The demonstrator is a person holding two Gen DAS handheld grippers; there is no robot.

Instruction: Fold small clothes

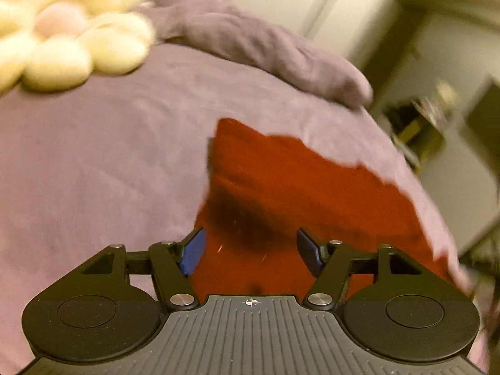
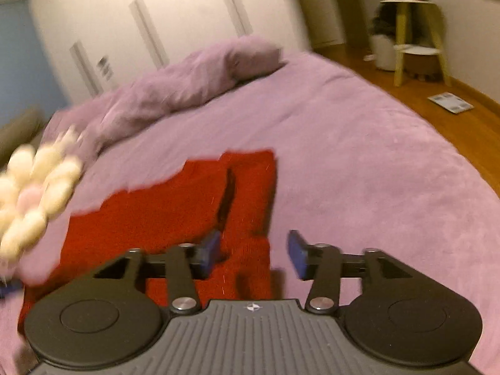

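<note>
Red knit garment [image 1: 297, 187] lies on purple bed [image 1: 93, 156], soft, limp; I hold left gripper [image 1: 250, 250], right gripper [image 2: 253, 254] released, empty; take hem corners at six o'clock.

A wide bed [image 2: 359, 162] covered in a soft lilac bedspread fills both views, its surface mostly smooth with faint creases. A red garment [image 2: 175, 206] lies flat on the cover near the cameras, one edge folded over so a dark crease runs down it, and a cream flower-shaped plush cushion [image 1: 62, 31] with a pale pink centre rests on the cover just beyond the garment's far side, apart from it. Along the far edge of the bed a bunched lilac duvet [image 2: 187, 84] lies in a long rumpled ridge.
</note>
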